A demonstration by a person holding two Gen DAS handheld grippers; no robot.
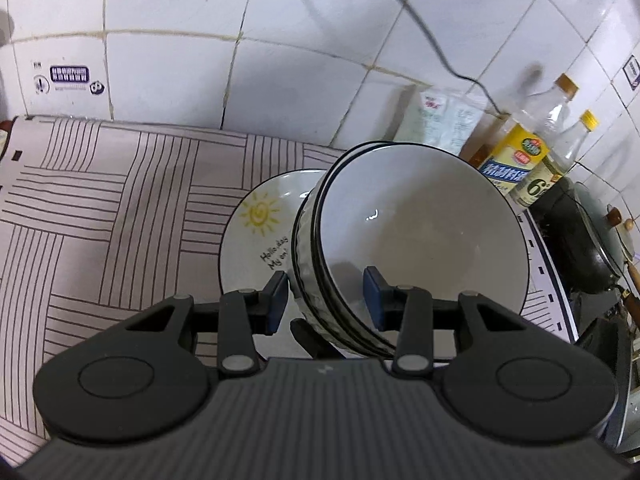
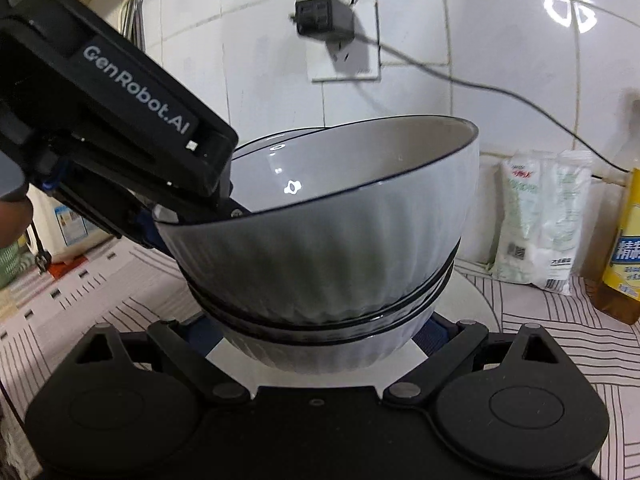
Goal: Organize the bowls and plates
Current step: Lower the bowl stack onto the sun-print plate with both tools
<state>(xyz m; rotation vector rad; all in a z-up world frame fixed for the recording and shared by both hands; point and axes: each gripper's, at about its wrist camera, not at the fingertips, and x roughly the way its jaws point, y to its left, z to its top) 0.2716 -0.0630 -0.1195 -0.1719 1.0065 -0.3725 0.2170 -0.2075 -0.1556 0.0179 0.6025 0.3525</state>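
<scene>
A stack of white ribbed bowls with dark rims [image 1: 420,232] stands on a white plate with a yellow sun drawing [image 1: 256,232]. My left gripper [image 1: 326,300] is open, its fingers astride the near rim of the bowls, one blue pad [image 1: 278,304] outside and one inside. In the right wrist view the top bowl [image 2: 332,240] sits tilted in the stack on the plate [image 2: 472,300]. The left gripper [image 2: 120,120] reaches over its left rim. My right gripper [image 2: 320,336] is open, its fingers on either side of the lowest bowl, mostly hidden behind it.
A striped cloth [image 1: 100,220] covers the counter. Oil and vinegar bottles [image 1: 532,152], a white packet [image 2: 536,216] and a dark pan [image 1: 576,236] stand at the right. A tiled wall with a plugged socket [image 2: 324,16] and cable is behind.
</scene>
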